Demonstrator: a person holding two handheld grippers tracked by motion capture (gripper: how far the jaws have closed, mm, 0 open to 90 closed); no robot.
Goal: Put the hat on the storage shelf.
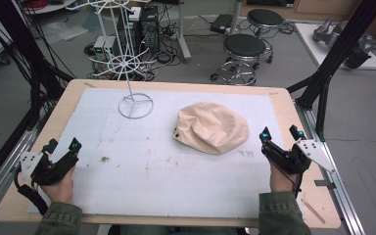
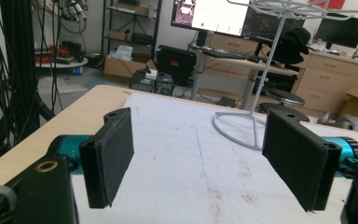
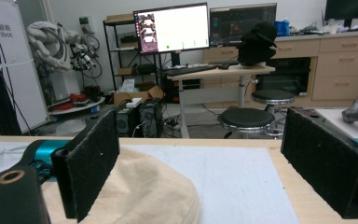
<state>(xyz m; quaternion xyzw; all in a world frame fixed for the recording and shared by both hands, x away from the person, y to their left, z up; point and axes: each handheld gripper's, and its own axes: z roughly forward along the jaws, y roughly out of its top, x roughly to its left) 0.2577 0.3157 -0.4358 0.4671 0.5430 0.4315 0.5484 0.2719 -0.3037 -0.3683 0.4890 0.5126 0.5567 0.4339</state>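
the beige cap (image 1: 212, 127) lay crumpled on the white mat (image 1: 142, 166), right of centre, toward the far half of the table (image 1: 85, 85). a dark spot showed at its near-left edge. in the right gripper view the cap (image 3: 144, 191) sat low, just ahead of the left jaw pad, not between the pads and not touched.

right gripper (image 1: 280, 134) rested at the table's right edge, near the cap's right side but apart from it. jaws stood wide, nothing between them. the right hand (image 1: 280, 178) held it from below, green sleeve at the bottom edge.

left gripper (image 1: 62, 145) was at the table's left edge, well apart from the cap. its jaws were spread wide too, holding nothing; left gripper view showed bare mat between the pads. left hand (image 1: 61, 188) gripped it.

white wire rack (image 1: 127, 58) stood on its ring base at the mat's far left, left of the cap and apart from it; same rack (image 2: 265, 70) ahead of the left gripper's jaws.

mat had brownish stains (image 1: 105, 158) near the middle-left. stools (image 1: 245, 51) stood on the floor beyond the table.
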